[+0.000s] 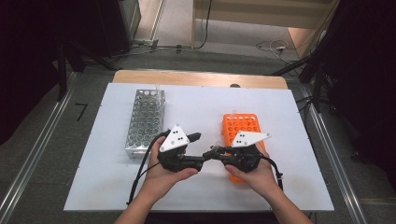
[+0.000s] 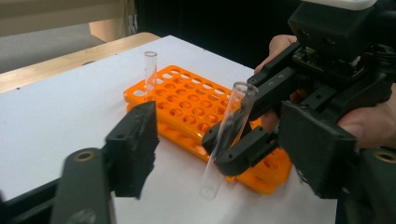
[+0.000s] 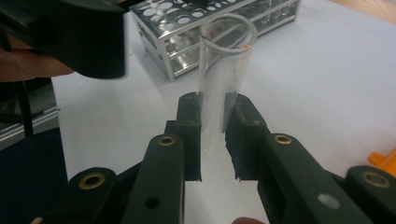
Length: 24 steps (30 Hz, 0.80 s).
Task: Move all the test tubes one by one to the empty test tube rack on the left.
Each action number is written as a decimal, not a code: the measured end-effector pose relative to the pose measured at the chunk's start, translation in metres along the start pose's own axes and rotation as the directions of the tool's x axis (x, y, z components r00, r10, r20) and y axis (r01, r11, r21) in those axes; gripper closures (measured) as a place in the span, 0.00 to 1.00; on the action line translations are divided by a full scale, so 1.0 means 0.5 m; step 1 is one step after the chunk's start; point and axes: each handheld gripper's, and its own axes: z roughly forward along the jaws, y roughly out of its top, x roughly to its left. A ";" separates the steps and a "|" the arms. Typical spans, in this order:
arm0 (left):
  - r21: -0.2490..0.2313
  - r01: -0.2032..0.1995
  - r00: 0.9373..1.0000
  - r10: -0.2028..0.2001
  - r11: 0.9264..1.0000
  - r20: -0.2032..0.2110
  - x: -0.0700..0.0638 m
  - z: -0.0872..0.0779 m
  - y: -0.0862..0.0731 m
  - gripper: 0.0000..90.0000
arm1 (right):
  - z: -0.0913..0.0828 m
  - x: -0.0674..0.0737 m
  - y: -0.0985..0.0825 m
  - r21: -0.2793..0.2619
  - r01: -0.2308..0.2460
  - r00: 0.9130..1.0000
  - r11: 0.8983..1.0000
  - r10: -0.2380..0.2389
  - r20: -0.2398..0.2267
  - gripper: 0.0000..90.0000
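Note:
My right gripper (image 3: 214, 130) is shut on a clear, empty glass test tube (image 3: 226, 56), pinching it near its middle, open mouth up. In the high view both grippers meet above the white board, just left of the orange rack (image 1: 243, 123); my left gripper (image 1: 200, 149) faces my right gripper (image 1: 212, 154). Seen from the left gripper view, the held tube (image 2: 231, 126) hangs tilted between the left gripper's (image 2: 219, 154) spread jaws, which stand clear of it on both sides. A second tube (image 2: 150, 74) stands upright in the orange rack's (image 2: 187, 107) far corner.
A metal tube rack (image 1: 145, 121) with several empty holes stands at the left of the white board (image 1: 201, 107). The wooden table edge (image 1: 201, 78) runs behind the board. Cables trail from both grippers toward the person.

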 end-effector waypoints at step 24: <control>0.022 -0.072 0.997 0.072 0.997 0.038 -0.024 0.019 -0.004 0.81 | 0.007 0.028 0.009 0.009 0.027 0.998 1.000 -0.026 -0.052 0.82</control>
